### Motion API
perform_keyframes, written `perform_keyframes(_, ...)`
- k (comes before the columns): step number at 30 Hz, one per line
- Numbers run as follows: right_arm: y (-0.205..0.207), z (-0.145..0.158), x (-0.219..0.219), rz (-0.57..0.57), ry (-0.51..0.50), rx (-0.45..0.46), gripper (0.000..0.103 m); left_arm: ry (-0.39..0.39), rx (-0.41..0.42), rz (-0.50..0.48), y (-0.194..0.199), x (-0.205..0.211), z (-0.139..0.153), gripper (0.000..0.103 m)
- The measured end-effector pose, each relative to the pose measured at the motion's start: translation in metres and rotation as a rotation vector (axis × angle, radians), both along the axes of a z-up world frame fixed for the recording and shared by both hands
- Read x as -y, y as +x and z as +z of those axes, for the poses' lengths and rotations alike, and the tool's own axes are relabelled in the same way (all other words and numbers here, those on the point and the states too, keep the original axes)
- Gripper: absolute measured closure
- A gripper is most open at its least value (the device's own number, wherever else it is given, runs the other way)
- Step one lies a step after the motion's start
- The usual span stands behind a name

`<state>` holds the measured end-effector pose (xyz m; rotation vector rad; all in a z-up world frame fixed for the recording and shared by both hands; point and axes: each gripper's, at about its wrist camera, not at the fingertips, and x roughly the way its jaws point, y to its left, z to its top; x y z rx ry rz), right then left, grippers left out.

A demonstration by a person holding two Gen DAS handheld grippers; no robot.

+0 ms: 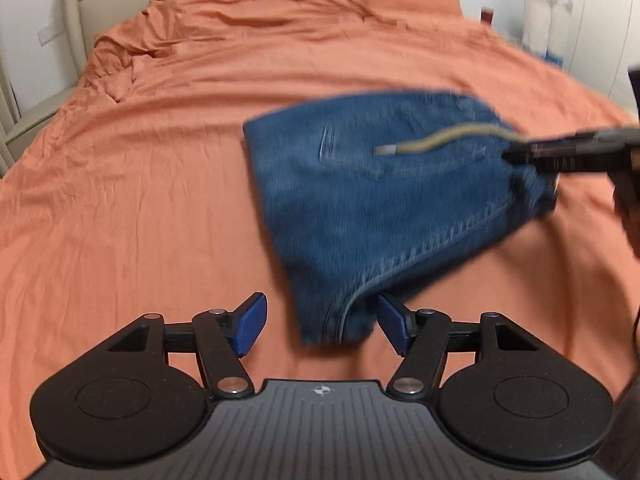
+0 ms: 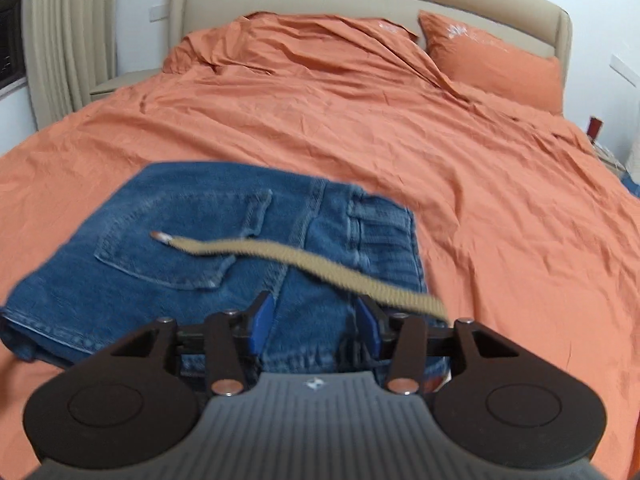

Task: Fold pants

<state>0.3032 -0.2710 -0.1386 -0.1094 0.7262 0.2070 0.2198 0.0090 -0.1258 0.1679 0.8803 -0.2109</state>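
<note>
We see folded blue denim pants (image 1: 372,200) on wrinkled orange bedding (image 1: 140,184), a woven tan drawstring (image 2: 304,260) across them; both the left gripper (image 1: 320,320) and the right gripper (image 2: 316,316) stand open, gripping nothing.

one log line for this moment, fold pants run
jeans: folded on bed | belt: across top | left gripper: open | right gripper: open

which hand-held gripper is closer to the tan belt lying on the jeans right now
Right. The right hand-held gripper sits right at the tan belt, whose near end passes beside its fingers. The left hand-held gripper is at the jeans' near corner, away from the belt.
</note>
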Motion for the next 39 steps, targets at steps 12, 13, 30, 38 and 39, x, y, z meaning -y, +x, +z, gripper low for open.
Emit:
perform_keyframes(12, -0.001, -0.024, 0.019, -0.044, 0.146, 0.014, 0.055, -0.084, -0.032, 0.083, 0.003, -0.020, -0.010, 0.028)
perform_keyframes(13, 0.000, -0.026, 0.021, -0.043, 0.156, 0.014, 0.055, -0.080, -0.036, 0.079, 0.005, -0.017, -0.012, 0.028)
perform_keyframes(30, 0.005, -0.030, 0.018, -0.027, 0.139, -0.005, 0.055, 0.255, 0.065, 0.017, -0.005, 0.028, -0.011, 0.082)
perform_keyframes(38, 0.006, -0.036, 0.014, -0.002, 0.100, -0.031, 0.056, 0.090, -0.153, 0.111, 0.020, -0.004, -0.032, 0.083)
perform_keyframes(39, 0.006, -0.037, 0.014, 0.001, 0.097, -0.033, 0.056, 0.086, -0.161, 0.112, 0.019, -0.005, -0.032, 0.083)
